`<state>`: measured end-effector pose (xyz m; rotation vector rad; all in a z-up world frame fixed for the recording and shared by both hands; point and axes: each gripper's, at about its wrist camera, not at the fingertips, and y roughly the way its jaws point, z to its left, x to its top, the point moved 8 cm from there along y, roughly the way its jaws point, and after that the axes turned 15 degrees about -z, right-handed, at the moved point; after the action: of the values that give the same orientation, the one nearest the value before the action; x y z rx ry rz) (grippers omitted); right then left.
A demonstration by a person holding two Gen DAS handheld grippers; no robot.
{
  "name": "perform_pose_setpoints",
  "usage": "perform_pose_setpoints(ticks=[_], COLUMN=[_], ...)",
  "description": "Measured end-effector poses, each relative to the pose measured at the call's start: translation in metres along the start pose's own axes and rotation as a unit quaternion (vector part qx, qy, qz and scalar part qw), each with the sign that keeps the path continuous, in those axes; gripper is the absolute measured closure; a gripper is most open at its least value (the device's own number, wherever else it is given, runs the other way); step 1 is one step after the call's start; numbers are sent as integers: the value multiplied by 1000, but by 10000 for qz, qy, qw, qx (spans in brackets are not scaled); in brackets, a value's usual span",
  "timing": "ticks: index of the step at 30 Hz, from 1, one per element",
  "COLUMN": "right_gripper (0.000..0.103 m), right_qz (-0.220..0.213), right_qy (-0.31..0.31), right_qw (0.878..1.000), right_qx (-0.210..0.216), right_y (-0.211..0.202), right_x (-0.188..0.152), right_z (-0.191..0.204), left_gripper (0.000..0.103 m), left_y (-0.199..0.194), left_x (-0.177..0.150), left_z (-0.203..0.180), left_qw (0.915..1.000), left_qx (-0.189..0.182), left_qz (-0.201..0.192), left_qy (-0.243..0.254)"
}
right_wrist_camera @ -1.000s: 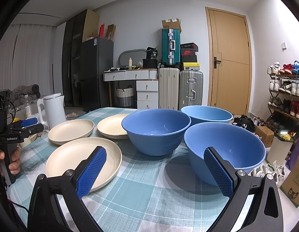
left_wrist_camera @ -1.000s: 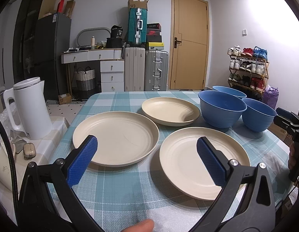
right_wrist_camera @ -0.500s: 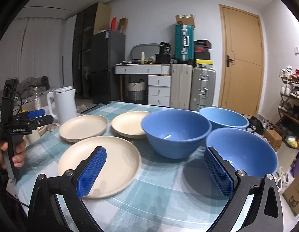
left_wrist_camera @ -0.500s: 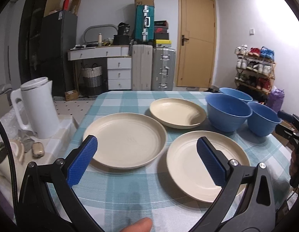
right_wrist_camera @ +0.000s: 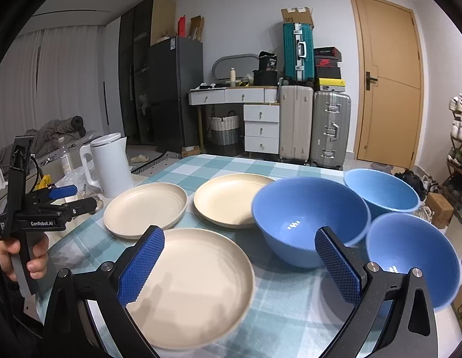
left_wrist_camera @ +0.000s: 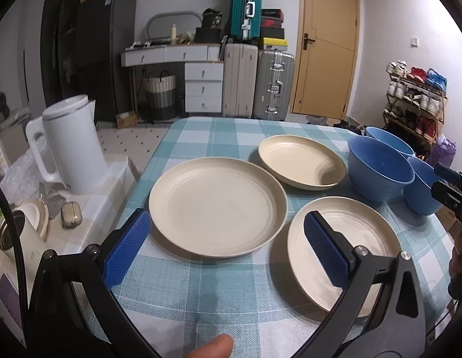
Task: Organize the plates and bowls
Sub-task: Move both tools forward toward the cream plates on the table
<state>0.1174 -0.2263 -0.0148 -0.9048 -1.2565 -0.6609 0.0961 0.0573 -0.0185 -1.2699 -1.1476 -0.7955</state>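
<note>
Three cream plates and three blue bowls sit loose on the checked tablecloth — nothing stacked yet. In the left view the big plate lies dead ahead at twelve o'clock, the near plate at three, the far plate at one, and the bowls at two. The left gripper and the right gripper both hang with jaws spread wide, holding nothing. The middle bowl sits ahead of the right one. The plates look stiff, light and smooth — likely slippery, so I would pinch a raised rim at its nearest edge, not the flat face.
</note>
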Motion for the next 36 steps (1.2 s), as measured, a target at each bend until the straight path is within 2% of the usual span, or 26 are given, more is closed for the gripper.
perform_pose_setpoints(ticks=[16, 36], right_gripper=[0, 0], right_qz=[511, 1369], right_qy=[-57, 258], right_qw=[9985, 9898], right_qx=[201, 282], right_y=[79, 154], right_x=[21, -5], right_z=[35, 43], left_gripper=[0, 0], left_y=[52, 107], left_x=[-9, -24], left_z=[44, 72], left_qw=[9962, 9875], left_qx=[399, 708], left_qz=[630, 1285], left_qy=[-454, -576])
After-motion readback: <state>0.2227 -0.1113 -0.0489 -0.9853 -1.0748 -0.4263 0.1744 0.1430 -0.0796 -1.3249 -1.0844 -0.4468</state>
